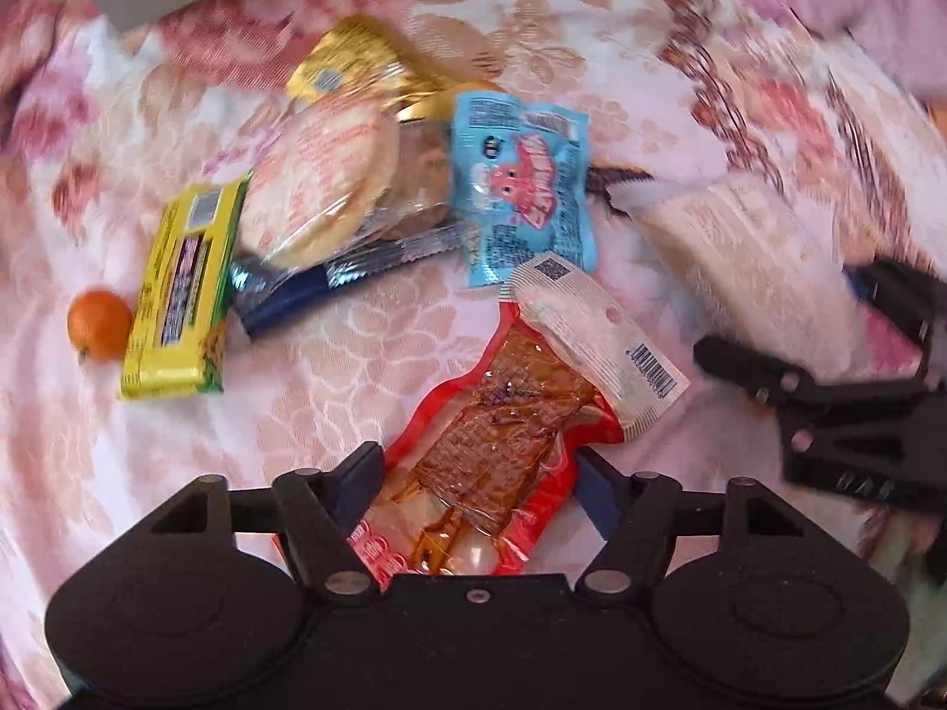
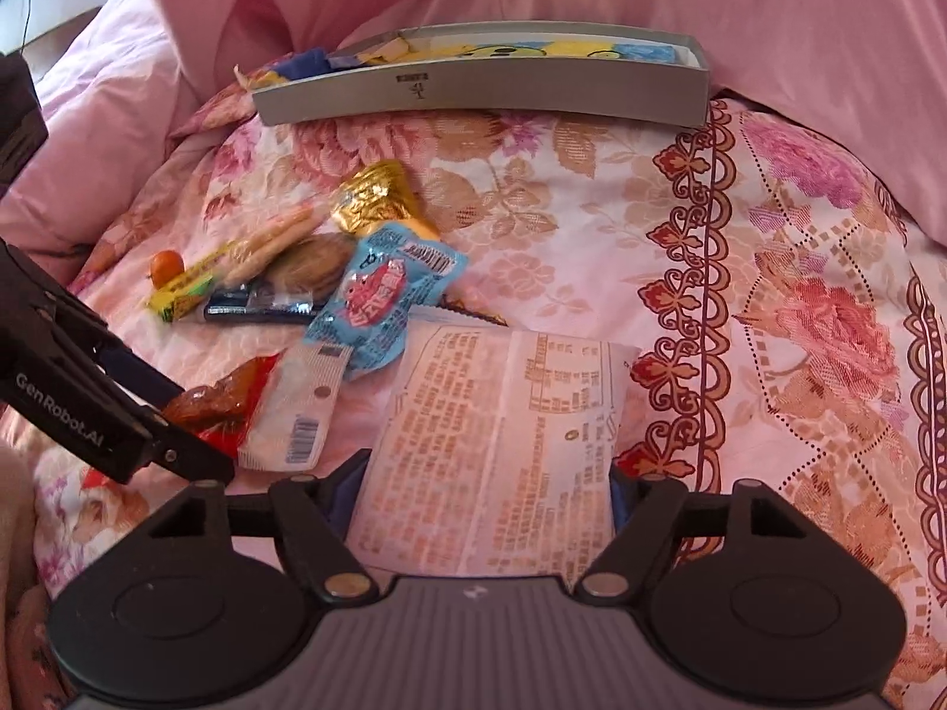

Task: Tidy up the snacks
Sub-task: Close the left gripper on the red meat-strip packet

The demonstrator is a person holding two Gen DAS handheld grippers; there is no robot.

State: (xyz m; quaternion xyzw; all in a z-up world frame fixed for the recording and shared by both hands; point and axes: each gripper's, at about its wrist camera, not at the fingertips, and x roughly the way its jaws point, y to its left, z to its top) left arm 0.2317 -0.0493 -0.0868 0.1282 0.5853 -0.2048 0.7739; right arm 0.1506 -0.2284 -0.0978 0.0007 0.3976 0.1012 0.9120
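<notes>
On floral bedspread (image 2: 592,225): one grey box (image 2: 473,92), one orange (image 1: 97,324), eight packets.

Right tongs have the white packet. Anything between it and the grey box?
Nothing visible. The white packet sits between the right tongs' fingers, and only bare floral bedspread lies along the straight line to the grey box. The snack pile is off to the left of that line.
</notes>
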